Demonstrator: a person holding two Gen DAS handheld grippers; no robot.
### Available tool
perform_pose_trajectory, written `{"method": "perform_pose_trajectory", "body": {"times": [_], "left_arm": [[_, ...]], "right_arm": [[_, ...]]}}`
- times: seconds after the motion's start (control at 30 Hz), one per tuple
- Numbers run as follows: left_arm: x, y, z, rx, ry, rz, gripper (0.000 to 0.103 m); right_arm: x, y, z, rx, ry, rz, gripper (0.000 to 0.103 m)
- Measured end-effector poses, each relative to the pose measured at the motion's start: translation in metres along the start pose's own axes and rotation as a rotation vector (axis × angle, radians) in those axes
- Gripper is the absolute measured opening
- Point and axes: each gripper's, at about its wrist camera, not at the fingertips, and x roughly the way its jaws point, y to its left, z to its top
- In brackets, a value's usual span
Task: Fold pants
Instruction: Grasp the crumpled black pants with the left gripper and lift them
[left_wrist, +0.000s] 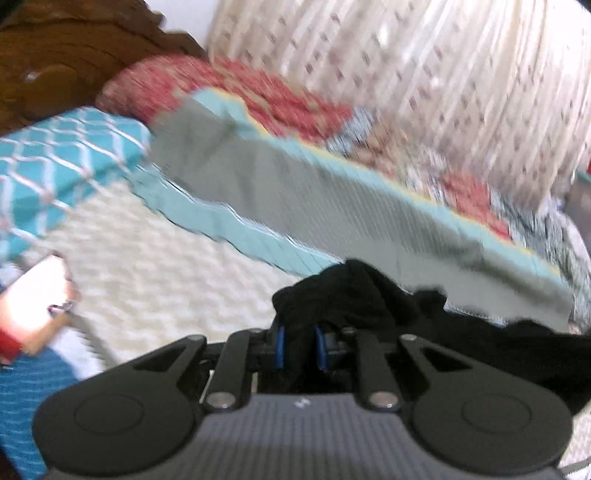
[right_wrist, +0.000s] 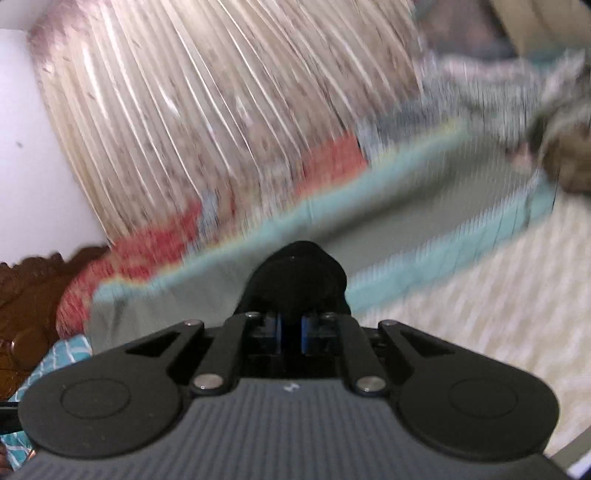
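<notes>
left hand-held gripper grips black pants | cream bedspread | curtain

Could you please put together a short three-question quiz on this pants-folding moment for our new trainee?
1. True or false: the left hand-held gripper is shut on the black pants.
2. What does the right hand-held gripper hold? A black fabric, B the teal pillow, C nothing.
3. Fill in: behind the bed hangs a pale ____.

Key: 1 true; 2 A; 3 curtain.
</notes>
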Motion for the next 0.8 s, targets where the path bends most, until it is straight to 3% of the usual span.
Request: {"method": "perform_pose_trajectory", "body": {"times": [0.07, 0.13, 0.17, 0.23, 0.33, 0.4, 0.47, 0.5, 0.63, 0.73, 0.8], "left_arm": [[-0.018, 0.015, -0.001, -0.006, -0.014, 0.036, 0.014], [-0.022, 0.032, -0.009, -0.011, 0.018, 0.072, 0.015], [-0.017, 0.038, -0.017, -0.017, 0.059, 0.084, 0.016], [0.0, 0.056, -0.026, -0.035, 0.166, 0.104, 0.019], [0.013, 0.07, -0.039, -0.094, 0.276, 0.077, 0.029], [0.008, 0.08, -0.042, -0.107, 0.266, 0.061, 0.037], [0.0, 0.085, -0.035, -0.108, 0.213, 0.092, 0.054], [-0.006, 0.086, -0.036, -0.12, 0.177, 0.105, 0.056], [-0.016, 0.096, -0.015, -0.17, 0.097, 0.11, 0.058], [0.005, 0.077, 0.003, -0.079, 0.109, 0.117, 0.06], [0.033, 0.06, 0.012, 0.012, 0.109, 0.097, 0.073]], "right_arm": [[-0.03, -0.003, 0.012, -0.029, -0.067, 0.008, 0.012], [-0.052, -0.012, 0.015, -0.053, -0.093, -0.043, 0.016], [-0.058, -0.017, 0.012, -0.064, -0.083, -0.075, 0.022], [-0.069, -0.031, -0.001, -0.07, -0.04, -0.169, 0.049], [-0.084, -0.053, -0.016, -0.029, 0.015, -0.319, 0.053], [-0.097, -0.067, -0.02, 0.039, 0.03, -0.355, 0.053], [-0.108, -0.079, -0.028, 0.071, 0.026, -0.389, 0.054], [-0.109, -0.078, -0.026, 0.077, 0.023, -0.403, 0.054], [-0.107, -0.072, -0.022, 0.087, -0.006, -0.363, 0.054], [-0.082, -0.062, -0.019, 0.065, 0.032, -0.285, 0.055], [-0.052, -0.06, -0.014, 0.074, 0.078, -0.224, 0.058]]}}
